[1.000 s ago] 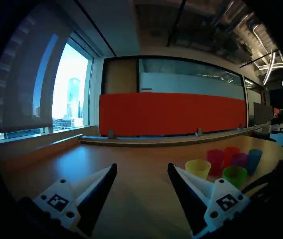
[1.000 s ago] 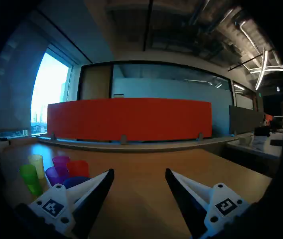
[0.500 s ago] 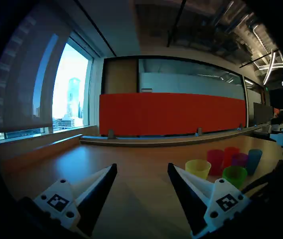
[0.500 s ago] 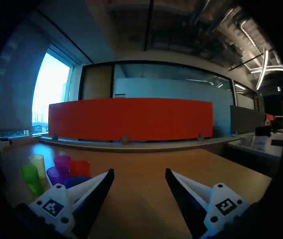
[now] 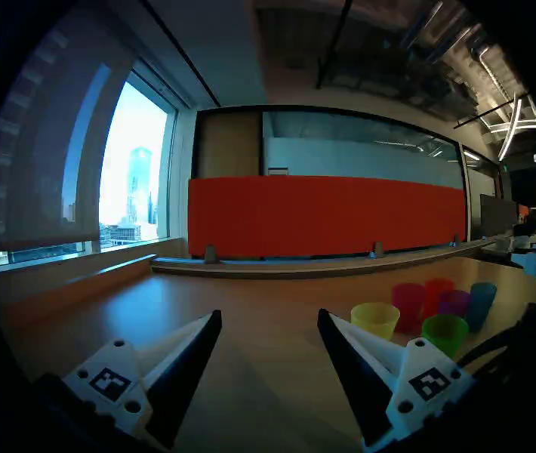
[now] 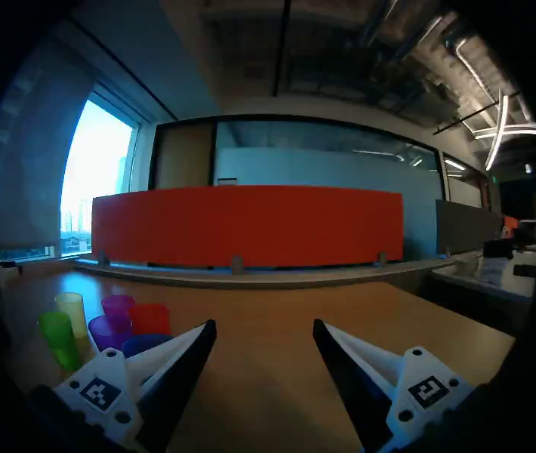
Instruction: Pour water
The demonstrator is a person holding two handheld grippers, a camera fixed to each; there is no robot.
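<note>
Both tools sit low over the wooden table (image 5: 192, 291), each empty. My left gripper (image 5: 268, 312) has its fingers spread well apart with bare tabletop between them; my right gripper (image 6: 264, 323) stands likewise, apart and clamped on nothing. The task items are a cluster of coloured plastic cups on the table. In the left gripper view the cluster is off to the right: a yellow cup (image 5: 374, 318) nearest my finger, a green cup (image 5: 444, 332) beside it, and pink (image 5: 408, 300), orange-red (image 5: 438, 289), purple (image 5: 455, 302) and blue (image 5: 483, 302) cups behind. In the right gripper view the same group lies to the left, with the blue cup (image 6: 143, 343) partly hidden behind my finger. I cannot tell whether any cup holds water. As to markings, each finger carries a black-and-white square tag (image 5: 109, 383), a coded pattern and not lettering. A small white plate (image 5: 278, 171) on the far wall above the red partition (image 5: 321, 215) is too small to read. A bright window (image 5: 136, 185) stands at the left.
</note>
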